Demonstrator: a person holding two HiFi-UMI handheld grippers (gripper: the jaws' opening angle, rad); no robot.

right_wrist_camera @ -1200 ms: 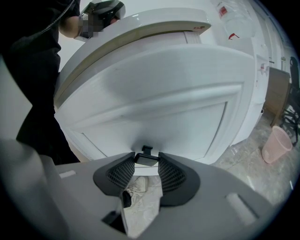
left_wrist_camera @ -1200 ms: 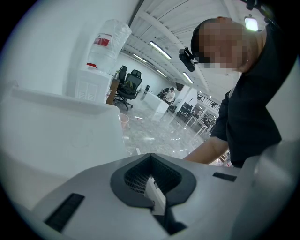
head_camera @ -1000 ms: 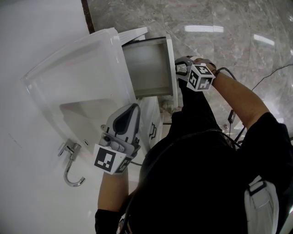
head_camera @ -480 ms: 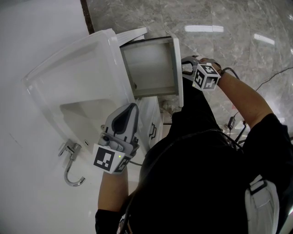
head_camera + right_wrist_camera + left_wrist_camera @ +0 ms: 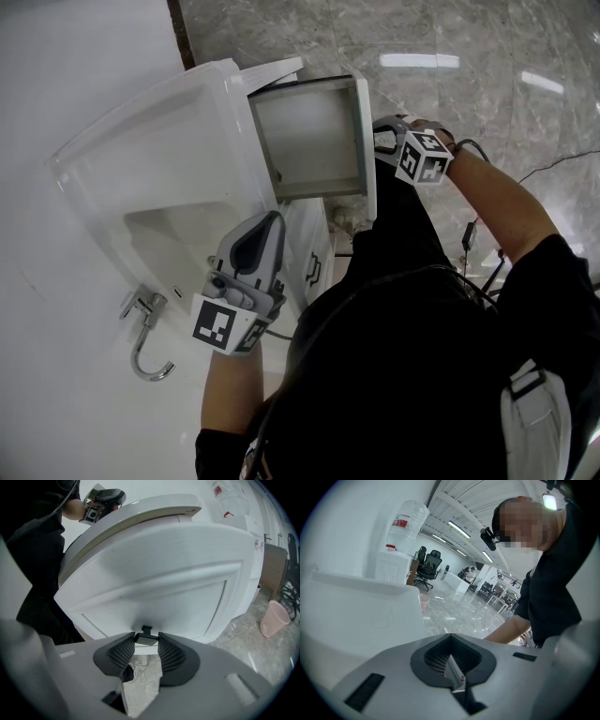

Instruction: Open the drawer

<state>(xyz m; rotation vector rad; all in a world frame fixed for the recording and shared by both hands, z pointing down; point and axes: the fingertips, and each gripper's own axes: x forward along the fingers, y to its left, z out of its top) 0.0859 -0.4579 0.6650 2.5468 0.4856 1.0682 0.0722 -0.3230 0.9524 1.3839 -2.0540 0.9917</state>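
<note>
White plastic drawer (image 5: pixel 309 141), the top one of a white plastic drawer cabinet (image 5: pixel 159 141), stands pulled well out to the right. Its bare grey inside shows from above. The right gripper (image 5: pixel 378 142) is at the drawer's front panel, its jaws clasping the small flat handle tab (image 5: pixel 146 639), with a pad on each side of it. The left gripper (image 5: pixel 270 223) rests on the cabinet's top, jaws closed together with nothing between them, seemingly steadying the unit.

The opening looks nearly done. To finish well, the pull should run straight along the drawer's line, with the hold square on the tab so it does not slip. The left gripper should press down so the light cabinet neither tips nor slides.

Bare grey marble floor (image 5: pixel 469 56) lies to the right and far side, open room for the right arm. On the near side the person's dark-clothed body is just beside the drawer's edge. A lower drawer (image 5: pixel 314 267) sits closed beneath. A metal hook (image 5: pixel 145 352) hangs on the white surface at near left, well apart.
</note>
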